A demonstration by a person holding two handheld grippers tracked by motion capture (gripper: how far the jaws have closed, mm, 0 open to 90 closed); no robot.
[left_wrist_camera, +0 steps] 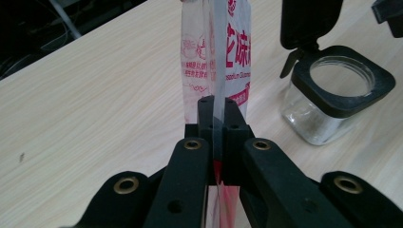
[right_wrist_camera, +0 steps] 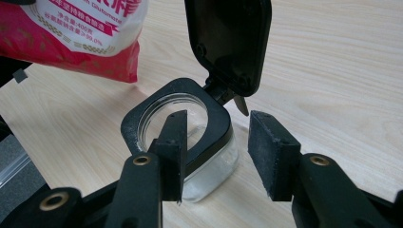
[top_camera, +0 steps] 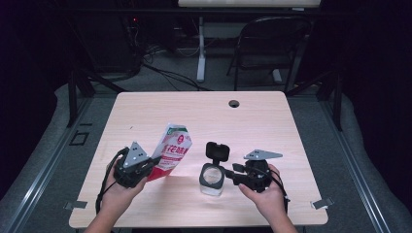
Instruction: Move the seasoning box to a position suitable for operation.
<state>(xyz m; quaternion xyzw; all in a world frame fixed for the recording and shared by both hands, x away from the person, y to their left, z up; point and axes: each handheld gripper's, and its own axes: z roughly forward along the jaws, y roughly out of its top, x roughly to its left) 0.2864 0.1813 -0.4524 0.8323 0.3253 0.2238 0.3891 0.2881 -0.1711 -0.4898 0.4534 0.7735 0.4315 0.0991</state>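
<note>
The left hand-held gripper [top_camera: 148, 167] is clamped tight on the lower edge of a red-and-white bag [top_camera: 172, 149], its jaws pressed together with only the thin flattened plastic between them; in the left gripper view the bag [left_wrist_camera: 216, 61] stands up on edge straight out from the closed jaws, printed sides facing left and right. In the high view the bag leans up and to the right from that grip, over the left half of the table [top_camera: 145, 116], its upper end tipped toward a glass jar [top_camera: 212, 178]. The jar stands on the table near the front edge, between the two hands, clear-walled, with a black square collar round its mouth and a black hinged lid [top_camera: 217, 151] flipped up and standing open behind it. The right hand-held gripper [top_camera: 228, 174] comes at the jar from the right with its jaws partly open. In the right gripper view one jaw pad lies over the jar's [right_wrist_camera: 190, 142] black collar at the mouth, while the other stands off to the side, clear of the jar with bare table between them; whether the first pad actually touches the collar cannot be told. The bag's red bottom corner [right_wrist_camera: 71, 38] hangs just beyond the jar.
</note>
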